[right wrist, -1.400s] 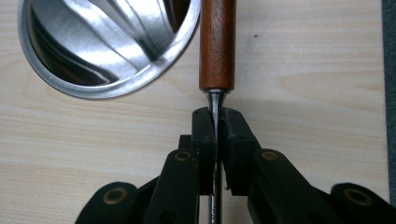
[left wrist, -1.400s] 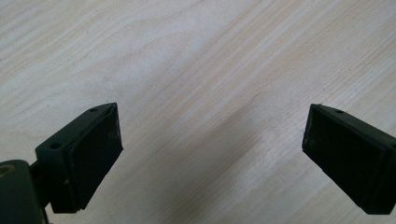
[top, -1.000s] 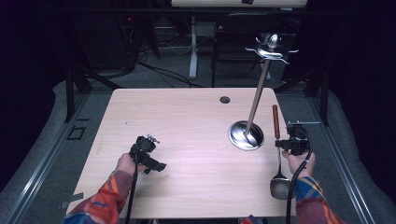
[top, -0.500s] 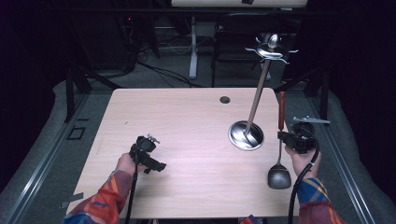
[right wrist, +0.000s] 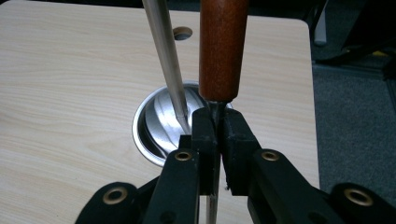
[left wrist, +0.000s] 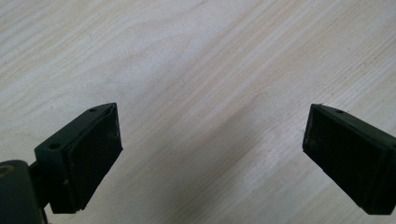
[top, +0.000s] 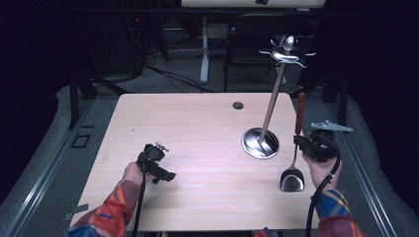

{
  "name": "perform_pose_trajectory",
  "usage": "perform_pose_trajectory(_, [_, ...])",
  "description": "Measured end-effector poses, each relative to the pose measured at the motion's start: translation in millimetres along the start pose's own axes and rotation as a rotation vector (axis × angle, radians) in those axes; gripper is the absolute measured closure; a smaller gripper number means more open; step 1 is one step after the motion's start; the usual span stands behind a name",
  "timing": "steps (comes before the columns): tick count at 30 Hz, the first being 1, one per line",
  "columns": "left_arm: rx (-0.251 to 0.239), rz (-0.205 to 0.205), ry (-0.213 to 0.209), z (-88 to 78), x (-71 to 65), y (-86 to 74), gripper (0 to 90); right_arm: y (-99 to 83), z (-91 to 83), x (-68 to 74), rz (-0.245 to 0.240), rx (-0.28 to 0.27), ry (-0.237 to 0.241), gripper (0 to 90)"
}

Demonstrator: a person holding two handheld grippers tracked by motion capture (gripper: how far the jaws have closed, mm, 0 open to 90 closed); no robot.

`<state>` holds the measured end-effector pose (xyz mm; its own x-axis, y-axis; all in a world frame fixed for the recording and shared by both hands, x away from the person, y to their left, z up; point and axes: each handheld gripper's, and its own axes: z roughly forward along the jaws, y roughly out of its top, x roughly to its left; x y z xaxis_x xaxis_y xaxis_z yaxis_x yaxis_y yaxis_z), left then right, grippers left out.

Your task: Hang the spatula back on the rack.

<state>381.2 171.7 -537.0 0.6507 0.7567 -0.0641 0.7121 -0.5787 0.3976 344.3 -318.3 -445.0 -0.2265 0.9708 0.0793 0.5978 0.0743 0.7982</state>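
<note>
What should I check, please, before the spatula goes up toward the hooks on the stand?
1. Grip: the right tongs are shut on the spatula at its metal shank, just below the wooden handle: ok.
2. Spatula lifted off the table: the blade looks low over the edge; cannot tell.
3. Clearance from the stand's pole: the handle stands close beside it but apart: ok.
4. Hooks at the stand's top free: none carries anything: ok.
5. Hanging hole at the handle's end: out of sight; cannot tell.
6. Left tongs out of the way: open over bare wood, far from the stand base: ok.
</note>
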Motion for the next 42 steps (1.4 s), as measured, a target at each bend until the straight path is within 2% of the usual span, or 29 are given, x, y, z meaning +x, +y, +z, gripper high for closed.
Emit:
perform_pose_trajectory(6, [-0.003,-0.002,0.002,-0.6,0.0,0.2,4.2,2.7,-9.3,2.3,-0.01,-0.049,0.003,84.4])
perform_pose_trajectory(11, [-0.001,0.002,0.009,-0.2,-0.2,-0.1,3.8,4.9,-19.2,4.0,-0.04,-0.123,0.003,84.4])
perform_pose_trajectory(21, [-0.005,0.003,-0.009,0.7,1.6,-0.1,0.3,12.2,-18.0,12.6,-0.093,-0.132,0.036,84.3])
perform_pose_trajectory(31, [-0.004,-0.001,0.003,1.6,3.1,0.1,0.3,23.5,-17.1,22.9,-0.15,-0.164,0.058,84.3])
perform_pose_trajectory(42, [0.001,0.008,-0.001,2.9,2.6,0.5,0.3,31.9,-18.4,25.4,-0.163,-0.18,0.072,84.2])
